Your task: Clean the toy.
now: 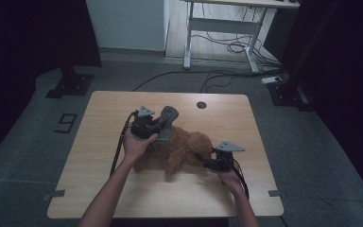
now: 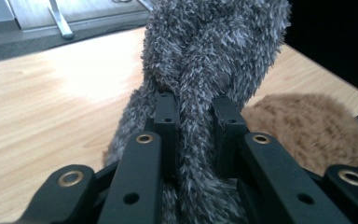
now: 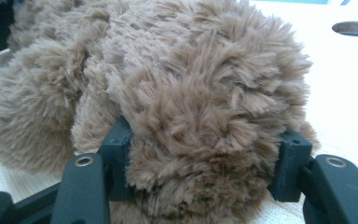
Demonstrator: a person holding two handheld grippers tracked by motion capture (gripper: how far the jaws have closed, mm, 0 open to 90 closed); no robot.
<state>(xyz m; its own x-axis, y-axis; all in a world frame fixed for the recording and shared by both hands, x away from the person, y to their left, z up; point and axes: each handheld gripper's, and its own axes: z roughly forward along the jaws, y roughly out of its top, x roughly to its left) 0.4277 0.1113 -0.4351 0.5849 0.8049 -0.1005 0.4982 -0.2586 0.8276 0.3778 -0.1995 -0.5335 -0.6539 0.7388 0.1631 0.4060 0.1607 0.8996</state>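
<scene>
Here the work looks to be at the pulling stage: a grey fuzzy cloth (image 2: 205,70), maybe a scarf or small garment, is being drawn up and away from a brown plush toy (image 1: 182,146) that lies near the middle of the wooden table (image 1: 99,156). The left gripper (image 1: 158,130) sits at the toy's left, far side, and its jaws are pinched tight on a gathered fold of the cloth, which stands up above them in the left gripper view and runs down toward the toy. The right gripper (image 1: 207,158) lies low at the toy's right end, its jaws clamped around a thick rounded part of the plush, whether head or limb I cannot tell. The left forearm comes in from the near edge, slanting toward the far right, with the hand raised off the tabletop; the right hand rests near the table, pointing left into the toy. By my reading, the next move calls for a steady pull on the cloth while the right grip pins the toy down.
</scene>
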